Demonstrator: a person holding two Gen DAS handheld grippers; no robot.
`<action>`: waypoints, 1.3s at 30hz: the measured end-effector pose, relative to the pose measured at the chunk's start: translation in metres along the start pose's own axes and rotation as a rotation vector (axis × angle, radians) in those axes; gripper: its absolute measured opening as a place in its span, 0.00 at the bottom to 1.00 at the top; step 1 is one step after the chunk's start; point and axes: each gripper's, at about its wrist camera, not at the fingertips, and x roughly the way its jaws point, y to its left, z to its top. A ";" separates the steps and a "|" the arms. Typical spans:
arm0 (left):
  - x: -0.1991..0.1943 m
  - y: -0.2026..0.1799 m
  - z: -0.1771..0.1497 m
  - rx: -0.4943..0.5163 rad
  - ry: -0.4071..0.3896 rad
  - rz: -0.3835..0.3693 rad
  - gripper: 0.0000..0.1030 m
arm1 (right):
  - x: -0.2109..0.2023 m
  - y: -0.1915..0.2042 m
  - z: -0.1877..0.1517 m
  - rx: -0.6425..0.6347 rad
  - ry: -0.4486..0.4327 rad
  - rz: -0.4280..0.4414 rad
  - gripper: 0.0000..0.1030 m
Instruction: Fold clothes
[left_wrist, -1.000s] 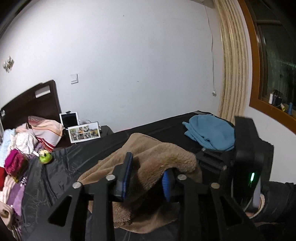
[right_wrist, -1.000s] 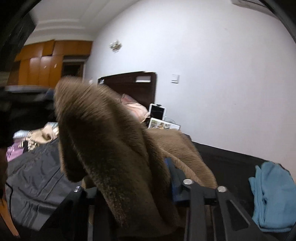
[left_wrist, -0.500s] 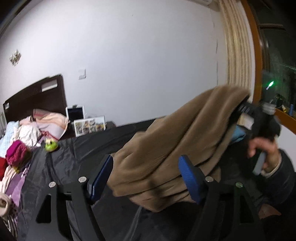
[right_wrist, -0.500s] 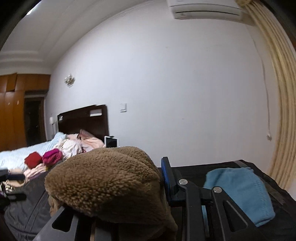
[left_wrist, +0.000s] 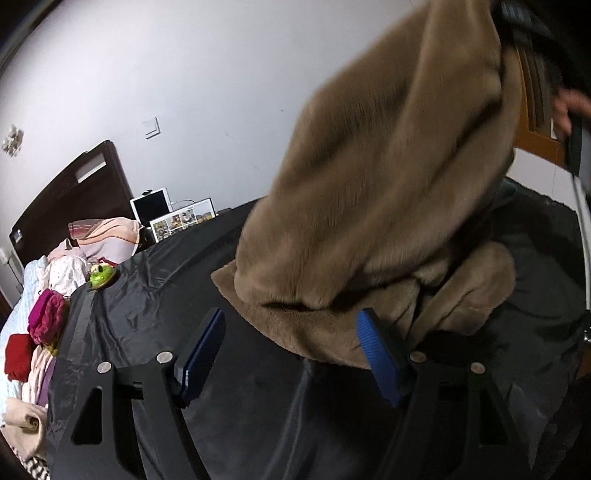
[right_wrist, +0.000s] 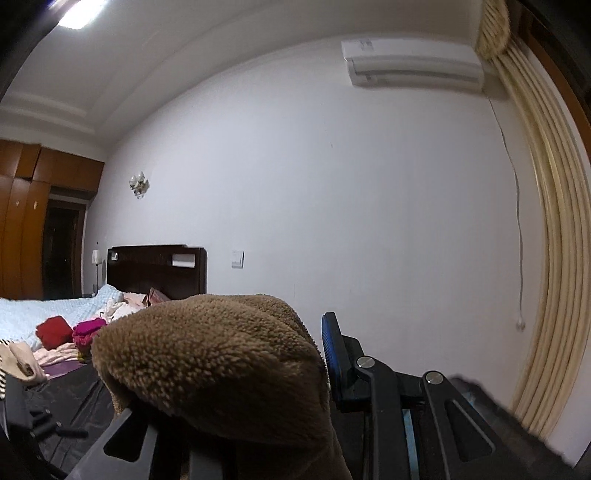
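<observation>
A brown fleece garment (left_wrist: 388, 177) hangs from the top right of the left wrist view down to the black sheet (left_wrist: 155, 306), where its lower end lies crumpled. My left gripper (left_wrist: 291, 350) is open just in front of that lower end, and its blue pads (left_wrist: 207, 350) touch nothing. In the right wrist view my right gripper (right_wrist: 314, 354) is shut on the fleece (right_wrist: 221, 354), which bulges over its left finger and hides it. Only the right blue pad (right_wrist: 330, 347) shows. A hand (left_wrist: 570, 107) holds that gripper high up.
Loose clothes (left_wrist: 48, 321) are piled at the left of the bed, beside a green toy (left_wrist: 101, 275). A tablet and a photo frame (left_wrist: 181, 218) stand by the dark headboard (right_wrist: 155, 266). A cream curtain (right_wrist: 554, 258) hangs at the right wall.
My left gripper has opened, let go of the fleece and sunk toward the sheet. The right gripper has lifted the fleece up, so it now hangs instead of lying heaped.
</observation>
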 end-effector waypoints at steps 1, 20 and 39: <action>0.003 -0.002 0.001 0.004 0.000 0.001 0.75 | -0.003 0.003 0.007 -0.016 -0.015 0.001 0.27; 0.026 0.010 0.044 -0.085 -0.086 -0.072 0.75 | -0.083 -0.036 0.067 -0.058 -0.200 -0.119 0.27; 0.056 -0.060 0.036 0.257 -0.059 -0.279 0.75 | -0.044 -0.081 0.032 -0.011 -0.126 -0.219 0.27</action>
